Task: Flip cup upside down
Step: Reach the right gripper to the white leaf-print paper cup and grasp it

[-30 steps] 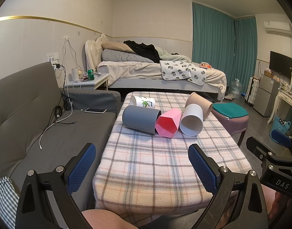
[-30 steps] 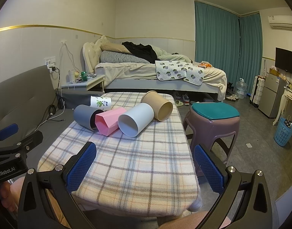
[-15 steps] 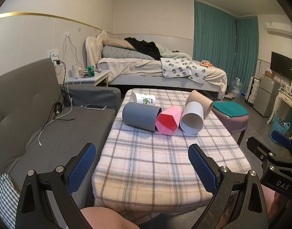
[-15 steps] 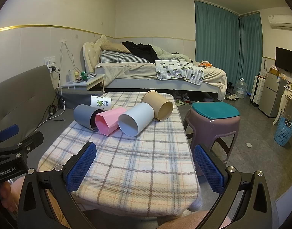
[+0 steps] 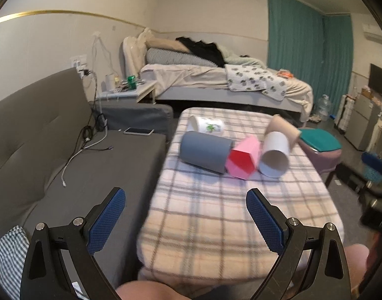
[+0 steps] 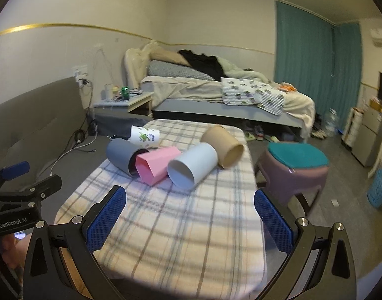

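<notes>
Several cups lie on their sides on the plaid-covered table (image 5: 215, 215): a grey cup (image 5: 205, 151), a pink hexagonal cup (image 5: 243, 158), a white cup (image 5: 274, 155), a tan cup (image 5: 282, 126) and a printed white cup (image 5: 207, 125). The right wrist view shows them too: grey cup (image 6: 121, 156), pink cup (image 6: 157, 163), white cup (image 6: 192, 165), tan cup (image 6: 224, 146), printed cup (image 6: 144, 136). My left gripper (image 5: 186, 221) is open and empty above the table's near end. My right gripper (image 6: 190, 221) is open and empty, short of the cups.
A grey sofa (image 5: 53, 155) with cables and a phone (image 5: 138, 131) runs along the table's left. A purple stool with a teal cushion (image 6: 294, 166) stands to the right. A bed (image 6: 215, 95) and a nightstand (image 6: 126, 102) lie beyond.
Both grippers have moved forward and tilted down toward the table, so the cups look closer. Both stay open. The cups have not moved.
</notes>
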The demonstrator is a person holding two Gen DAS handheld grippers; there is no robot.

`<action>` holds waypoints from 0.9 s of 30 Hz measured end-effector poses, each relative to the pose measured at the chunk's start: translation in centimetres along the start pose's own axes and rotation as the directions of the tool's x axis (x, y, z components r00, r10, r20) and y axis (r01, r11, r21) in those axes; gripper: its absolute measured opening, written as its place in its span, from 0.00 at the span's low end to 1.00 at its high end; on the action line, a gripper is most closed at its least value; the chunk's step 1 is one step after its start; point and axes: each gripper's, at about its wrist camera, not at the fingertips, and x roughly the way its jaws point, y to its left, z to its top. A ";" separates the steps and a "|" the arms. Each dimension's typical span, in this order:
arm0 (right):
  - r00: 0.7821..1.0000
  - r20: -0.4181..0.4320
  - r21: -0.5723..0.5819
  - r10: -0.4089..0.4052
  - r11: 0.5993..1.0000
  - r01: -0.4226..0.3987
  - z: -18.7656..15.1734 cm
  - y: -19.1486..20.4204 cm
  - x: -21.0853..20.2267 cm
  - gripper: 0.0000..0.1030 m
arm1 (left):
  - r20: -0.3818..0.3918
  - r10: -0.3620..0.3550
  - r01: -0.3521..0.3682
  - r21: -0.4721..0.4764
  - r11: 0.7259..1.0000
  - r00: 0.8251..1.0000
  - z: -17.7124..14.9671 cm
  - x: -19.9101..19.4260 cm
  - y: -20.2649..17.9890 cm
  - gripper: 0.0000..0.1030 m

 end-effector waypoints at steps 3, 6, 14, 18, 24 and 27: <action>0.999 -0.015 -0.033 0.043 0.999 -0.043 2.7 -0.4 2.5 1.00 | -0.028 0.021 -0.022 -0.028 0.999 0.999 1.5 2.3 1.4 0.97; 0.998 -0.019 -0.116 0.065 0.991 -0.067 6.1 -0.2 5.7 1.00 | -0.038 0.051 -0.053 -0.045 0.998 0.998 2.7 4.5 2.6 0.97; 0.968 -0.141 -0.479 0.209 0.841 -0.252 13.0 4.7 16.0 1.00 | -0.070 0.106 -0.113 -0.099 0.989 0.992 6.2 11.3 5.5 0.97; 0.936 -0.246 -0.581 0.251 0.735 -0.350 13.9 7.3 22.1 1.00 | -0.079 0.115 -0.125 -0.132 0.983 0.990 7.8 14.0 6.8 0.97; 0.878 -0.412 -0.634 0.245 0.614 -0.469 13.6 10.1 30.1 1.00 | -0.104 0.147 -0.161 -0.138 0.977 0.984 8.6 17.2 7.7 0.97; 0.846 -0.487 -0.664 0.216 0.537 -0.520 12.6 11.7 32.5 0.98 | -0.122 0.155 -0.168 -0.106 0.980 0.980 8.6 18.4 7.5 0.97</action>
